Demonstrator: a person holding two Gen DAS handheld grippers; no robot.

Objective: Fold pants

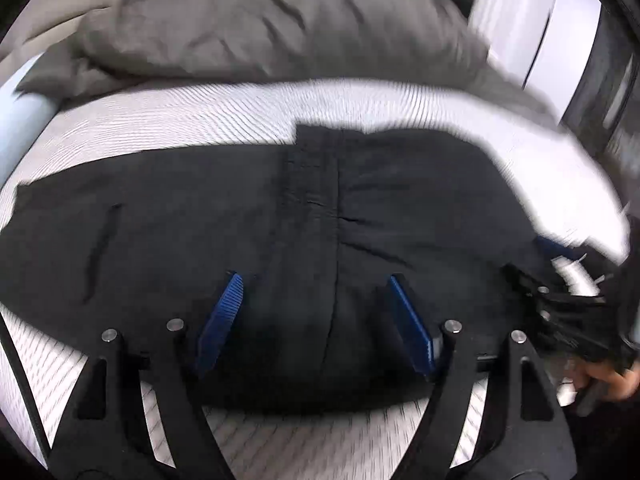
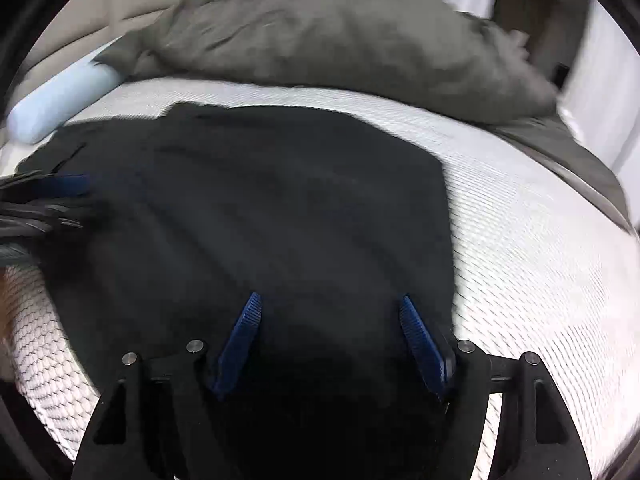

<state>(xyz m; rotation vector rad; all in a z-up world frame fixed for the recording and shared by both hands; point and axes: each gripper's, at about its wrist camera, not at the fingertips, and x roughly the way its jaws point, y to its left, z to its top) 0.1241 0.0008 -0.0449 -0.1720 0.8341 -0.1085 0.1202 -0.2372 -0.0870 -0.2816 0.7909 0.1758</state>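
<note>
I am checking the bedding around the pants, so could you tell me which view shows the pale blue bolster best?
The right wrist view: the pale blue bolster lies there nearly whole, with one end under the grey duvet. The left wrist view shows only a cropped part of it at the frame's edge.

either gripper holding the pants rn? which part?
Nothing held. Left gripper and right gripper both stand open over the black pants, pads clear of the fabric.

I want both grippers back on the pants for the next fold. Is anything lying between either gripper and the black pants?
Nothing visible. The left gripper and right gripper hang open directly over the black pants, and the grey blanket lies beyond them.
</note>
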